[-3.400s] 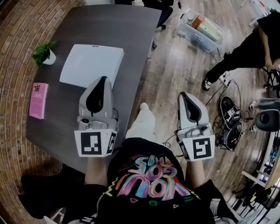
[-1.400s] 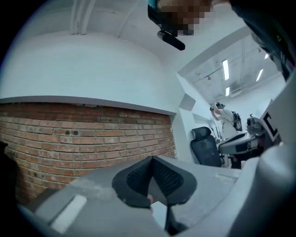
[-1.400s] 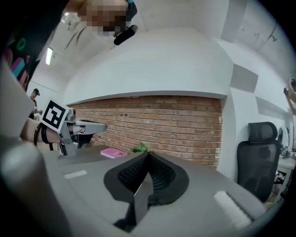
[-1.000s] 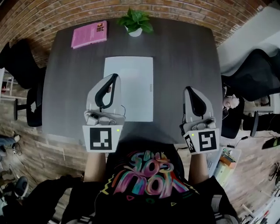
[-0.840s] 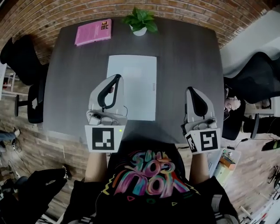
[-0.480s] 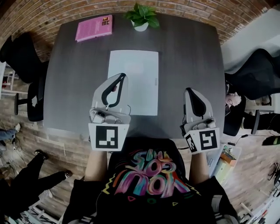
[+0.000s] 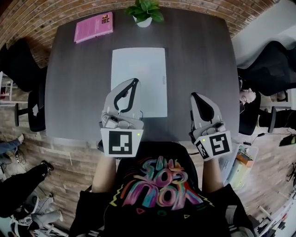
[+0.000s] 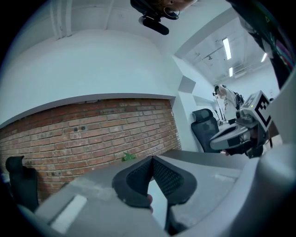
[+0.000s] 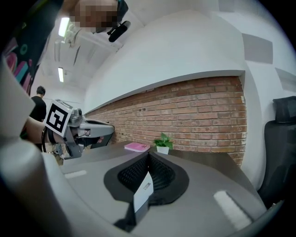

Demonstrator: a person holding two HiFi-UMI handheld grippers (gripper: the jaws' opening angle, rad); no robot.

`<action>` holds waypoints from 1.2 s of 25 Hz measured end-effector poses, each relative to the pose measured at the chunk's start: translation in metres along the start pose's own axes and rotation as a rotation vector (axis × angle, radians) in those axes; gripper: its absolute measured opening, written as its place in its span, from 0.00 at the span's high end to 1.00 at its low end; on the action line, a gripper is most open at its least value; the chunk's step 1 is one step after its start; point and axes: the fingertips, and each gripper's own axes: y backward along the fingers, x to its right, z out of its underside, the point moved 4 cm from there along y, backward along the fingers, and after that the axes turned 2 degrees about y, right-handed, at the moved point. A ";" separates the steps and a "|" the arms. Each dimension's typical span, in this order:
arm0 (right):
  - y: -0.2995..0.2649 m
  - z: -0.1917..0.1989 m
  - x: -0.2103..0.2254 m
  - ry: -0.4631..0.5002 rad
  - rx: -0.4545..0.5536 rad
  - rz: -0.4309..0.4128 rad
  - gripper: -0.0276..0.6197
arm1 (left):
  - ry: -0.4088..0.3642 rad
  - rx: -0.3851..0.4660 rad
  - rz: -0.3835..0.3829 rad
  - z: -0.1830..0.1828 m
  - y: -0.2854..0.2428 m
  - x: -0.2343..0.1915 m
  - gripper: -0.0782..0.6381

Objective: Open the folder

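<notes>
A white folder [image 7: 138, 74] lies shut and flat in the middle of the dark grey table [image 7: 78, 83]. My left gripper [image 7: 135, 81] is shut, empty, and hovers over the folder's near half. In the left gripper view its jaws [image 8: 151, 159] meet tip to tip, and a strip of the folder [image 8: 157, 203] shows below them. My right gripper [image 7: 194, 96] is also shut and empty, over bare table to the right of the folder. Past its closed jaws [image 9: 148, 155] in the right gripper view a slice of the folder [image 9: 142, 190] shows.
A pink book [image 7: 94, 27] lies at the far left corner. A small potted plant [image 7: 144, 11] stands at the far edge, in front of a brick wall. Black office chairs stand at the left [image 7: 23, 60] and right [image 7: 268, 69] of the table.
Both grippers have sunk toward the table. The left one has shifted from the folder's left edge to over its near half. Both stayed shut.
</notes>
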 end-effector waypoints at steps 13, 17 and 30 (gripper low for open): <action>-0.003 0.070 -0.009 -0.178 -0.143 -0.100 0.94 | 0.039 -0.145 0.110 0.047 -0.010 0.030 0.89; -0.005 0.096 -0.014 -0.234 -0.219 -0.140 0.88 | 0.021 -0.180 0.151 0.061 -0.015 0.040 0.89; -0.012 0.156 -0.031 -0.470 -0.368 -0.238 0.76 | 0.000 -0.330 0.338 0.112 -0.006 0.069 0.82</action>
